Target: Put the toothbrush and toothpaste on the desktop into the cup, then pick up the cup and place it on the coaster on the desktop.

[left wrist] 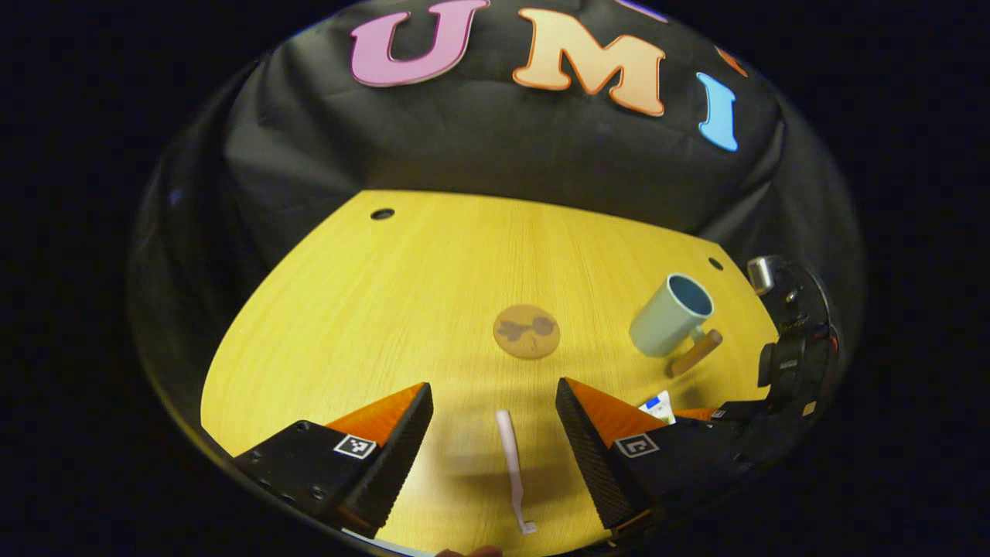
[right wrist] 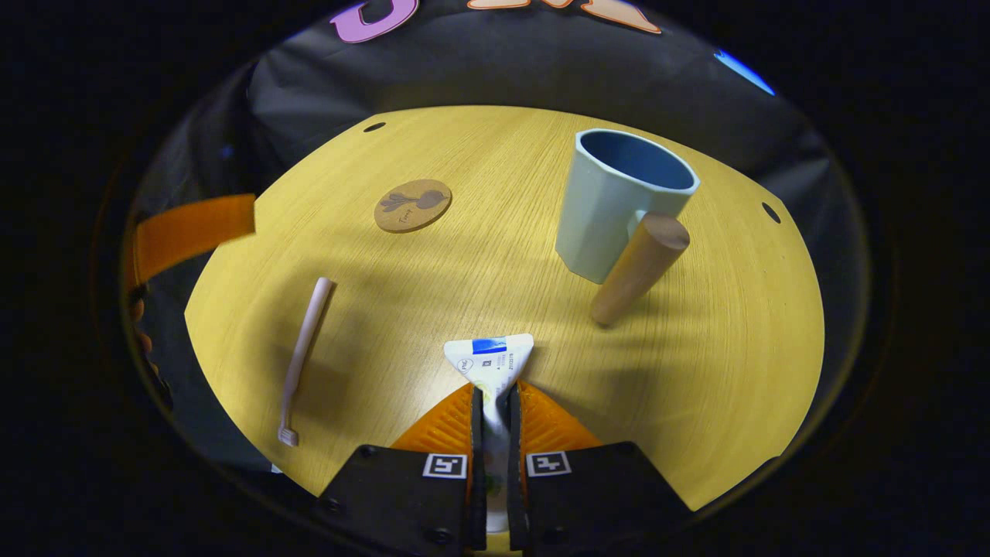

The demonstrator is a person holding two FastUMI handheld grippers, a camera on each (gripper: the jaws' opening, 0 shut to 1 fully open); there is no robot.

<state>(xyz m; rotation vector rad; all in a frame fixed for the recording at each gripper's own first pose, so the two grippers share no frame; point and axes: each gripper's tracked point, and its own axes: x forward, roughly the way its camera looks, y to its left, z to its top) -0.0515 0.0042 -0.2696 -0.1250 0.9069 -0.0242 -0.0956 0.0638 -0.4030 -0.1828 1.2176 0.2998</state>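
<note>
In the right gripper view my right gripper (right wrist: 495,398) is shut on the white toothpaste tube (right wrist: 493,358), whose crimped end sticks out forward over the desk. The pale blue cup (right wrist: 611,209) with its wooden handle (right wrist: 638,269) stands upright ahead and to the right. A white toothbrush (right wrist: 304,357) lies flat on the left, with the round brown coaster (right wrist: 412,205) beyond it. In the left gripper view my left gripper (left wrist: 495,418) is open above the toothbrush (left wrist: 512,468), which lies between its fingers. Farther ahead I see the coaster (left wrist: 527,331), the cup (left wrist: 671,316) and the right gripper (left wrist: 781,387).
The yellow wooden desktop (right wrist: 735,371) has small dark holes near its far edge (right wrist: 374,127). An orange finger of the left gripper (right wrist: 193,230) shows at the left edge of the right gripper view. Black cloth closes off the back.
</note>
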